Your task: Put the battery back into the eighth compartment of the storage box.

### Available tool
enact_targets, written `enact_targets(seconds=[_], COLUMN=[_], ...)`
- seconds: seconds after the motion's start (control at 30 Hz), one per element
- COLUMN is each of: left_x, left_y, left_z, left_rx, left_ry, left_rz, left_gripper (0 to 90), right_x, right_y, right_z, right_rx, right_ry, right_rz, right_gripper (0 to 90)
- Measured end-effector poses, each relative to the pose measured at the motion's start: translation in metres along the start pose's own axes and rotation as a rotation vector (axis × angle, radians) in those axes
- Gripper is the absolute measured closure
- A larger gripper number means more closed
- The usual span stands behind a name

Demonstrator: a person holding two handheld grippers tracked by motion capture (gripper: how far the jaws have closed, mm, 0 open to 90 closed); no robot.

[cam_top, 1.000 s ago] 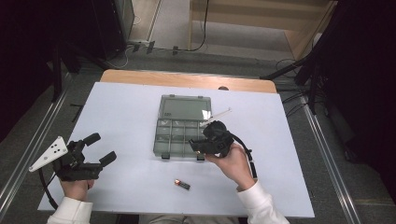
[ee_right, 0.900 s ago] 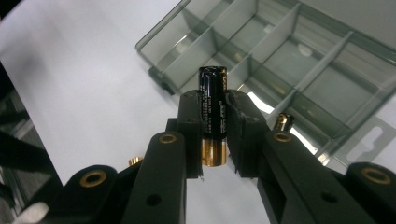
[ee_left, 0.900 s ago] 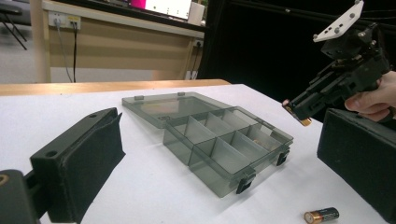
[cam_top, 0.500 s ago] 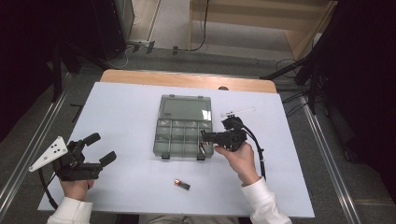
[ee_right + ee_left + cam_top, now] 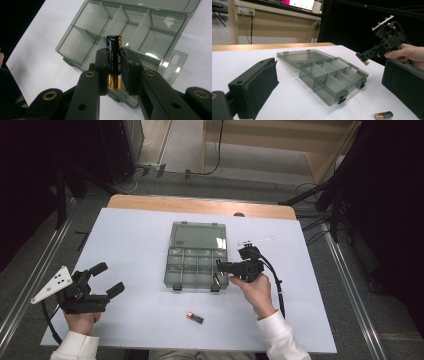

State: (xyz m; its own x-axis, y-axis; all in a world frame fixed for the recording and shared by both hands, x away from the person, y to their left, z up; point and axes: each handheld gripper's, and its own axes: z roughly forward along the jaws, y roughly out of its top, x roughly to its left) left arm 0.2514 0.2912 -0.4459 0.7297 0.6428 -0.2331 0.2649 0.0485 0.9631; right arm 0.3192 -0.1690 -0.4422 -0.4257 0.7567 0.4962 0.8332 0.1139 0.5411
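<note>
Right gripper view: the right gripper clamps a battery above the open organizer box's near right compartments. The left gripper, jaws wide, sits far left; a second battery lies near the table's near edge.

A spare battery lies loose on the white tabletop just in front of the box, the wooden table edge runs along the far side, and cables trail over the floor beyond.
</note>
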Motion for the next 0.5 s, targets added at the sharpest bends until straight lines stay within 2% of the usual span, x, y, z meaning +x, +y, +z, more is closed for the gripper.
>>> enact_targets(seconds=[0.23,0.3,0.37,0.47,0.5], left_x=[0.0,0.0,0.0,0.0,0.0], left_y=[0.0,0.0,0.0,0.0,0.0], left_z=[0.0,0.0,0.0,0.0,0.0], left_rx=[0.001,-0.001,-0.003,-0.002,-0.003], left_ry=[0.0,0.0,-0.001,-0.001,-0.002], left_rz=[-0.001,-0.002,-0.001,-0.003,-0.003], left_gripper=[0.0,0.0,0.0,0.0,0.0], right_x=[0.0,-0.001,-0.003,0.0,0.002], right_y=[-0.001,-0.002,-0.002,-0.002,-0.001], right_z=[0.004,0.006,0.008,0.01,0.011], right_rx=[0.007,0.017,0.033,0.055,0.068], right_ry=[-0.015,-0.036,-0.036,-0.055,-0.068], right_rz=[0.009,0.015,0.028,0.004,-0.013], right_gripper=[77.8,73.2,53.4,30.2,16.1])
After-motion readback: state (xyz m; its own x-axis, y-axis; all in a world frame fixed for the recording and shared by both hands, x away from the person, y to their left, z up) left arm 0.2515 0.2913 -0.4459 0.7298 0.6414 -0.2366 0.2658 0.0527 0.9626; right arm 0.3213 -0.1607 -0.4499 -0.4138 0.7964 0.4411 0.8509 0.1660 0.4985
